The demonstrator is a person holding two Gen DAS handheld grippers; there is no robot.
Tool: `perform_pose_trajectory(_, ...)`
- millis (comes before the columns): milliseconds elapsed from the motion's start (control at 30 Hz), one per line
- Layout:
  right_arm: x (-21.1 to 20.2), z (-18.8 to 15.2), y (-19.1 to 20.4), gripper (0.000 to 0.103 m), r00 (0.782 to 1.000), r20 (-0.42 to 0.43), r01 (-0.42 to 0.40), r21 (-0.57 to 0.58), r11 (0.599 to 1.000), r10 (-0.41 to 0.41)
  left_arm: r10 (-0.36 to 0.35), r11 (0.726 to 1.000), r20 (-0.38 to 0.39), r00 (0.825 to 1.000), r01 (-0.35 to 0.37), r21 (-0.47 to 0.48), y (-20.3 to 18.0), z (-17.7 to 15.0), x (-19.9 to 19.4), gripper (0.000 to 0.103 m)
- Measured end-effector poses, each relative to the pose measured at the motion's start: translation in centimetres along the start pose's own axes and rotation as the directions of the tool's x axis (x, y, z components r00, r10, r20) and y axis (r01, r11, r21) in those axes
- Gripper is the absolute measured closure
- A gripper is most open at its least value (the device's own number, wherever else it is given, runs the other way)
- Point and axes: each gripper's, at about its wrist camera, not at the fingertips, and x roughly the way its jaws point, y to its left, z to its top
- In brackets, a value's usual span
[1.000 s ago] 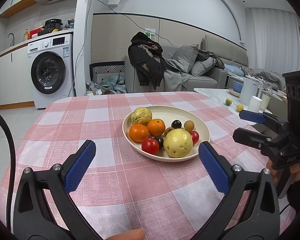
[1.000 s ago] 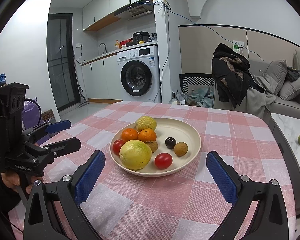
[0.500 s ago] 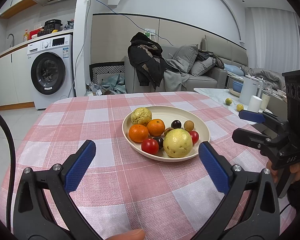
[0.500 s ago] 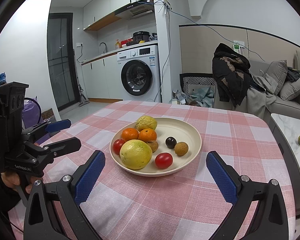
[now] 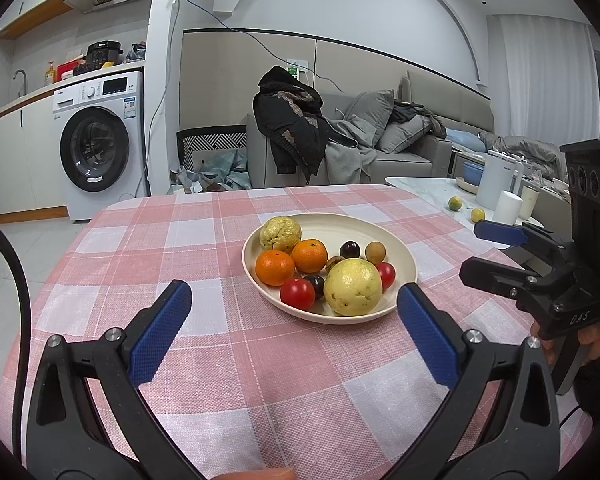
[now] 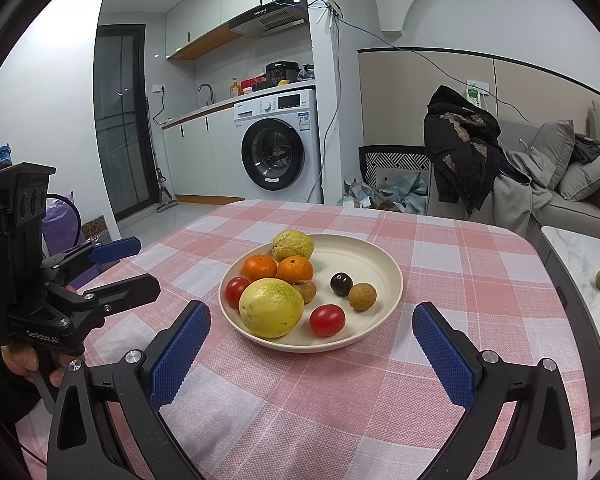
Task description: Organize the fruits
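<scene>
The fruits lie together in a cream plate (image 5: 404,258) that stands near the middle of the desk (image 5: 140,248), on a pink and white checked cloth; the plate is in front of both cameras, a little beyond the fingertips. Counted in the plate: two large yellow-green fruits, one smooth (image 6: 271,307) at the near edge and one bumpy (image 6: 292,244) at the far edge; two oranges (image 6: 259,268) side by side and touching; two red tomatoes (image 6: 327,320); two dark plums (image 5: 349,249), of which the right wrist view shows only one; one round brown longan (image 6: 362,296); one wrinkled brown fruit (image 6: 305,290) pressed between the smooth yellow fruit and an orange.

The left hand-held gripper (image 5: 294,312) points level toward the plate from the near edge of the desk, low over the cloth; its blue pads stand wide apart and hold nothing. The right hand-held gripper (image 6: 310,330) has the same pose from the other side, also spread wide and empty; each one is seen from the side in the other's view, with a hand (image 6: 28,360) closed around its handle.

On a marble side table (image 5: 424,190) to the right lie two small yellow-green fruits (image 5: 454,203), well apart from the plate.
</scene>
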Motion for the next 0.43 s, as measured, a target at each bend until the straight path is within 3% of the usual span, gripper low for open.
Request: perform_pose_trajectory(433,0.0,0.05,0.02,0.0,1.0,-0.001,0.0,0.0,1.0,0.0,0.002,1.0,0.006,1.0,-0.002,-0.005,0.03,0.4,0.01,0.0)
